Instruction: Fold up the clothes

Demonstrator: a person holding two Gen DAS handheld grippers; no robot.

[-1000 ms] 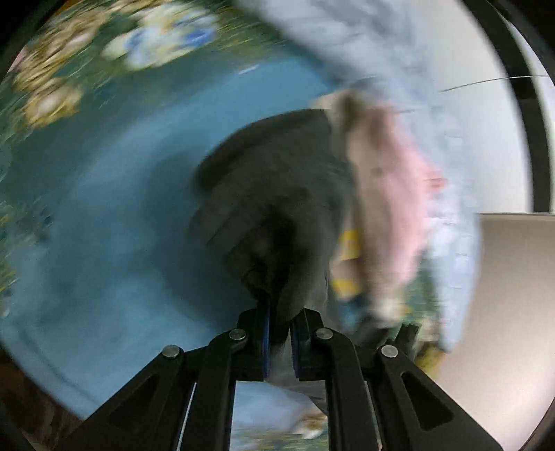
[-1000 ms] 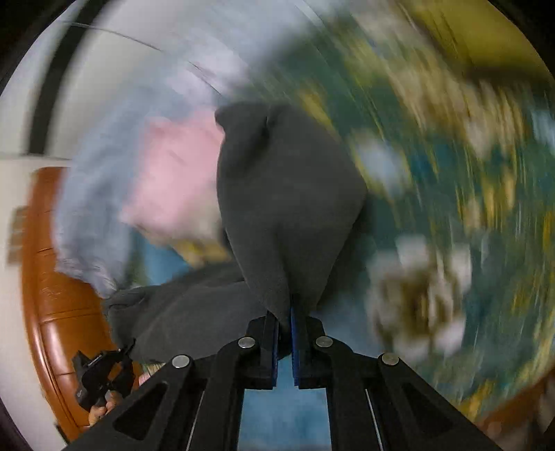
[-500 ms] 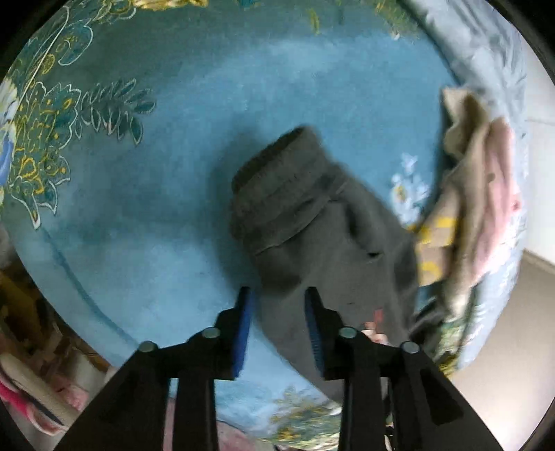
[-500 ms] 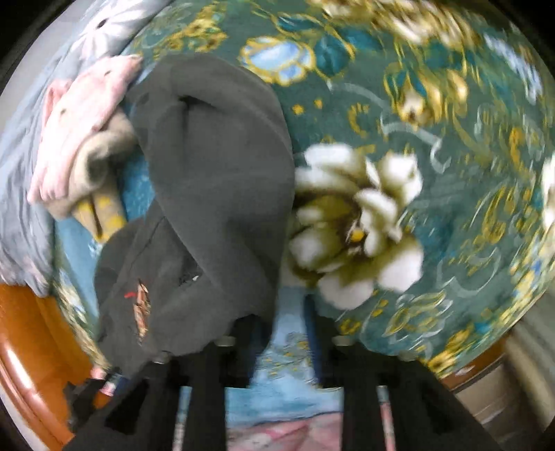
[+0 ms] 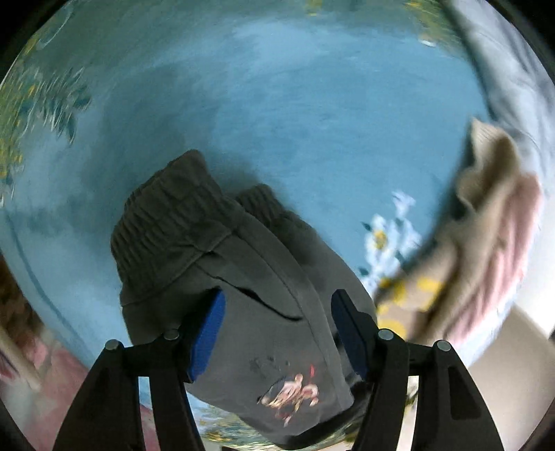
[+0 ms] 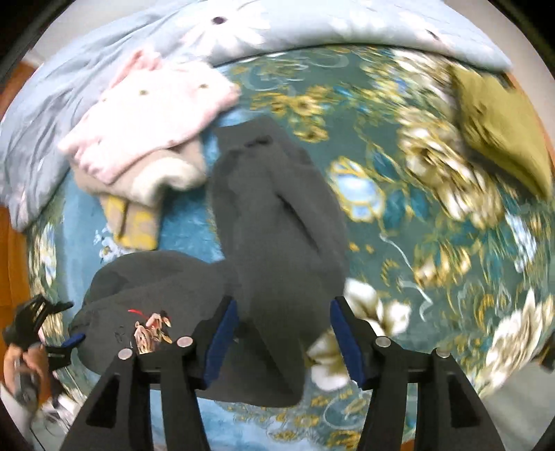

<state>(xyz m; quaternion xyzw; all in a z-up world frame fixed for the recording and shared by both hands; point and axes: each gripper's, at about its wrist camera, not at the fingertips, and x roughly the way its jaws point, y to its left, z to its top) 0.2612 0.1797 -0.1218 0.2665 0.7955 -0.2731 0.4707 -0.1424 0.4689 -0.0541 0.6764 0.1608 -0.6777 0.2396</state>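
Your left gripper (image 5: 277, 329): jaws wide apart, holding nothing | your right gripper (image 6: 284, 333): spread wide, empty | dark grey pants (image 6: 274, 222): lying crumpled on the floral bedspread (image 6: 433, 225) beneath both grippers | folded pink garment (image 6: 149, 107): just beside them

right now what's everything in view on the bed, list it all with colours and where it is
dark grey garment: one, charcoal with a small red and cream print, lying partly folded on the bedspread in front of both grippers
pink garment: one, pale pink, folded, top of the pile at far left in the right wrist view
beige garment: one, beige and cream, under the pink one
yellow-patterned cloth: one, tan with yellow, bottom of that pile
olive cloth: one, olive, far right, blurred
quilt: one, pale blue-grey floral, along the far edge
bedspread: one, teal-blue with gold and white flowers, under everything
left gripper: black, blue pads, open
right gripper: black, blue pads, open
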